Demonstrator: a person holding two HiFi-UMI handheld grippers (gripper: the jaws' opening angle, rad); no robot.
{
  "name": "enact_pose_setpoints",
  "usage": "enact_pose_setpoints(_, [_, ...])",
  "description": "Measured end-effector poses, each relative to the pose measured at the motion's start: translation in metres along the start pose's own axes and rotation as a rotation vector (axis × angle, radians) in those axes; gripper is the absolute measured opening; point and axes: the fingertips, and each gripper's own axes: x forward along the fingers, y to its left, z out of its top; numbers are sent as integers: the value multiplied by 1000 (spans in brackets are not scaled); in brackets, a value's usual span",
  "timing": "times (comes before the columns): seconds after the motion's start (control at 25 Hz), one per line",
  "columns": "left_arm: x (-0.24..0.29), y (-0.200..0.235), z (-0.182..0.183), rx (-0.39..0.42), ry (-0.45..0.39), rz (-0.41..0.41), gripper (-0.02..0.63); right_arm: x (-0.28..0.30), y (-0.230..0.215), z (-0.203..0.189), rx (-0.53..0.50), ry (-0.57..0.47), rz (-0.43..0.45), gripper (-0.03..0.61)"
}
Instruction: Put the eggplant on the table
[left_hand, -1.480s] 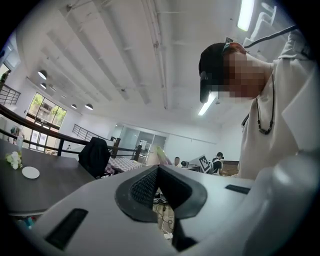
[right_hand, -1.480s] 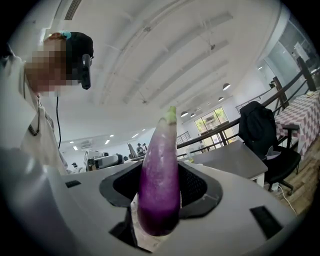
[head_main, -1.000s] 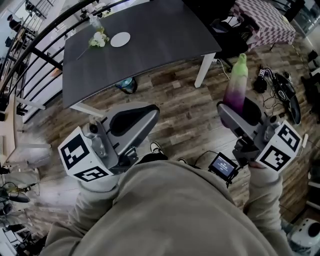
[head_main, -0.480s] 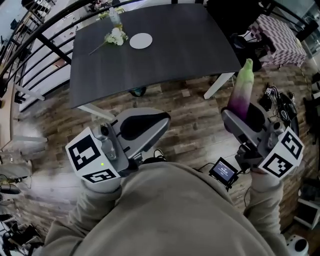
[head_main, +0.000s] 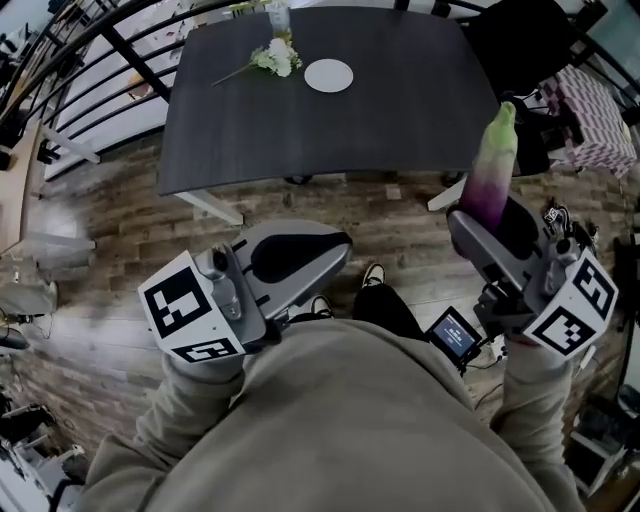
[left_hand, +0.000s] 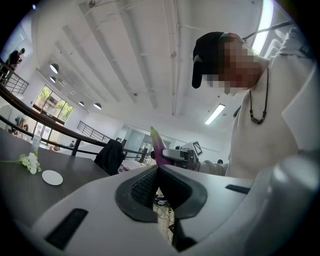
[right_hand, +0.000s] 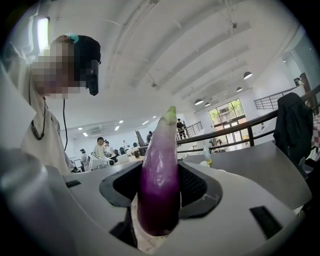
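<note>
Within the clenched right gripper (head_main: 492, 215), eggplant (head_main: 493, 165), long axis apparently upright, green tip uppermost; left gripper (left_hand: 158, 172) closed, empty.

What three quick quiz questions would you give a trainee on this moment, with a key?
1. Which gripper holds the eggplant?
2. What lies on the table near the flowers? A) a white plate B) a red cup C) a knife
3. True or false: the left gripper has its jaws wide apart.

Key:
1. The right gripper; its jaws are closed on the purple lower part, with the green tip pointing up.
2. A
3. False; the jaws are together with nothing between them.
</note>
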Motion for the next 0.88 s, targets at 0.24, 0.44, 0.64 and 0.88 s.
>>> enact_pose_setpoints(0.24, [-3,30,2,-7,-29,107,5,39,-28,11,0,18,103,222])
enact_pose_setpoints(0.44, [15,60,18,-16,-44,179,5,61,-63,34,2,26,169,222])
enact_pose_setpoints(0.64, [45,89,45,21,-63,217,5,67,-102,57,4,11,191,222])
enact_pose_setpoints(0.88, [109,118,56,55,-56,229,5,57,-166,72,6,-3,207,222])
